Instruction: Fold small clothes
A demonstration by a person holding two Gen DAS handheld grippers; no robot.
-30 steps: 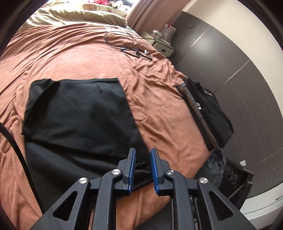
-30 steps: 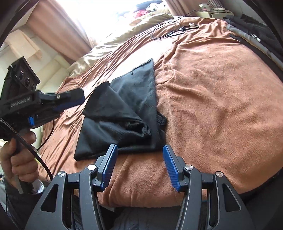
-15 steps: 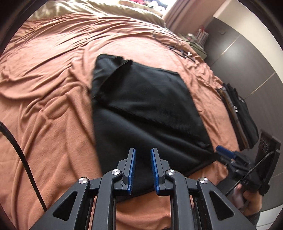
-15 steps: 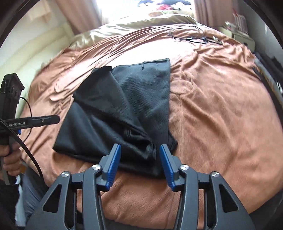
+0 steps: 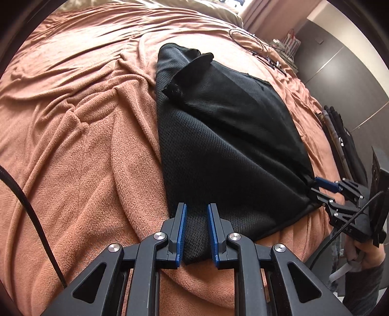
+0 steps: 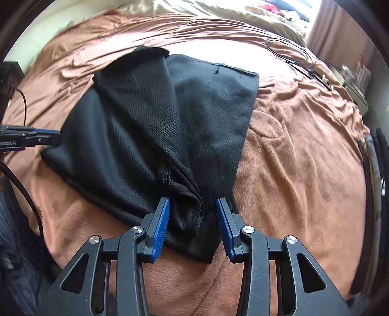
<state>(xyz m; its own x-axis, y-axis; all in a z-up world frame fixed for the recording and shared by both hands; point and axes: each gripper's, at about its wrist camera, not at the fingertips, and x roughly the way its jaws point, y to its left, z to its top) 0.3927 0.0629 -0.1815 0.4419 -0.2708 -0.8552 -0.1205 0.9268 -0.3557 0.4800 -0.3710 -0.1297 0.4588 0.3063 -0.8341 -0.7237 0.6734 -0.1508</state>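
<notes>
A black mesh garment (image 5: pixel 218 136) lies partly folded on the brown bedspread (image 5: pixel 80 145); it also shows in the right wrist view (image 6: pixel 150 116). My left gripper (image 5: pixel 196 214) is open, its fingers astride the garment's near left corner. My right gripper (image 6: pixel 192 206) is open wide, its jaws either side of the bunched near corner of the garment. The right gripper also shows in the left wrist view (image 5: pixel 321 187) at the garment's right corner. The left gripper shows in the right wrist view (image 6: pixel 52 136) at the garment's left edge.
A loop of black cable (image 5: pixel 252 41) lies on the bed at the far side. A beige pillow or duvet (image 6: pixel 218 9) lies beyond it. Dark bags (image 5: pixel 345 136) sit beside the bed on the right, by dark wardrobe doors (image 5: pixel 352 56). A nightstand (image 6: pixel 352 80) stands far right.
Both grippers moved closer to the garment's near edge. The left came down over the near left corner. The right closed in on the bunched near corner, its jaws still apart.
</notes>
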